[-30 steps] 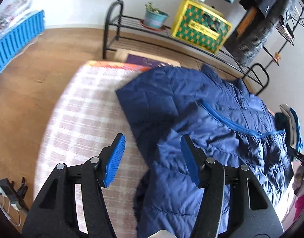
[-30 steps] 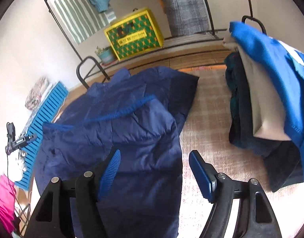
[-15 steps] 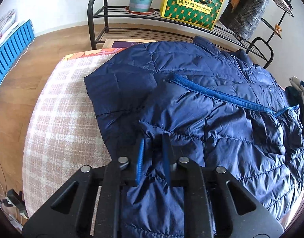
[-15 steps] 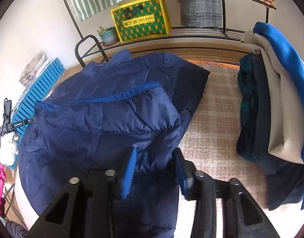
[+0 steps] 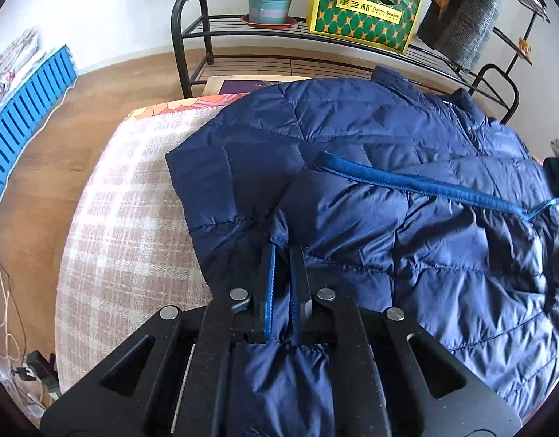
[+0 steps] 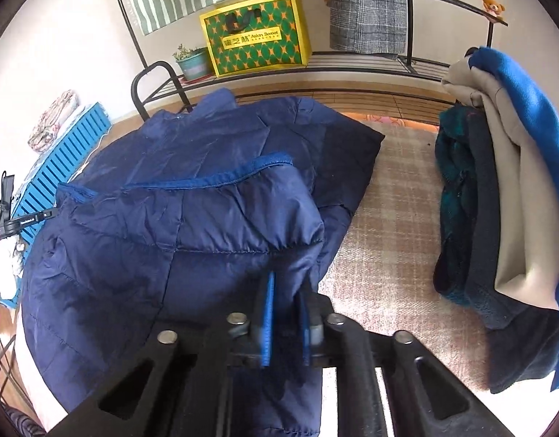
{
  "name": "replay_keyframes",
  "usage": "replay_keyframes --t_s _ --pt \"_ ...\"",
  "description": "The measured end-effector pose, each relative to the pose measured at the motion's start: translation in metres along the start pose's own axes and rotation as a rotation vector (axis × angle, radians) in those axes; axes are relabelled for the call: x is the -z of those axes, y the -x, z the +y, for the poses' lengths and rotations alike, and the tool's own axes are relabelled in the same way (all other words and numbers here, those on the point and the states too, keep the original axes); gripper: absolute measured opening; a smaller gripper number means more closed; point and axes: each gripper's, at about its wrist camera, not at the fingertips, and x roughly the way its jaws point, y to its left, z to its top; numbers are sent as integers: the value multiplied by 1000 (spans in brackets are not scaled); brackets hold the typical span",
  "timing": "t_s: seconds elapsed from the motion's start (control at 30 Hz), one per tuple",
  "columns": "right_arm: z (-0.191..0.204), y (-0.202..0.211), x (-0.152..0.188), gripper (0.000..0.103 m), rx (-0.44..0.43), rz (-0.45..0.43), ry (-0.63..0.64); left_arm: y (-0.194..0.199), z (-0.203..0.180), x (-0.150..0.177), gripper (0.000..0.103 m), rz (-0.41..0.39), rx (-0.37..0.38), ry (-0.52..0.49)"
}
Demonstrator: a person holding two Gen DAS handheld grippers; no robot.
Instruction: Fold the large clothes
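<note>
A navy quilted puffer jacket (image 5: 370, 167) lies spread on the pink plaid bed cover (image 5: 133, 196), one side folded over so its bright blue trim runs across the top. My left gripper (image 5: 282, 255) is shut on the jacket's near edge, fabric bunched between the jaws. In the right wrist view the same jacket (image 6: 177, 218) fills the left and middle. My right gripper (image 6: 286, 284) is shut on the jacket's near right edge, just beside the bare plaid cover (image 6: 389, 240).
A pile of folded clothes (image 6: 498, 196) in teal, beige and blue sits on the bed to the right. A black metal rack (image 5: 352, 40) behind the bed holds a green-yellow bag (image 5: 363, 3) and a potted plant (image 5: 268, 3). A blue slatted crate (image 5: 20, 123) stands on the wood floor at left.
Both grippers moved forward and down onto the jacket and closed from wide open to shut on its near edge, pinching fabric.
</note>
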Motion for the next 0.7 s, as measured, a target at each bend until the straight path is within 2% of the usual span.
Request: replay_keyframes --t_s 0.13,0.33,0.43,0.57,0.7 --pt "9 19 1 4 57 -38 50 16 -9 7 0 -61 -51 -65" --pt "24 55 -16 2 140 -146 133 61 0 -6 0 -185 -80 -61" --pt "29 60 -39 2 165 -199 159 75 4 -29 0 -238 -102 -38" --pt "27 47 -82 2 206 -243 144 76 8 -73 0 -307 -183 16" --pt "17 12 -117 2 220 -221 98 55 21 -104 0 -283 -128 132"
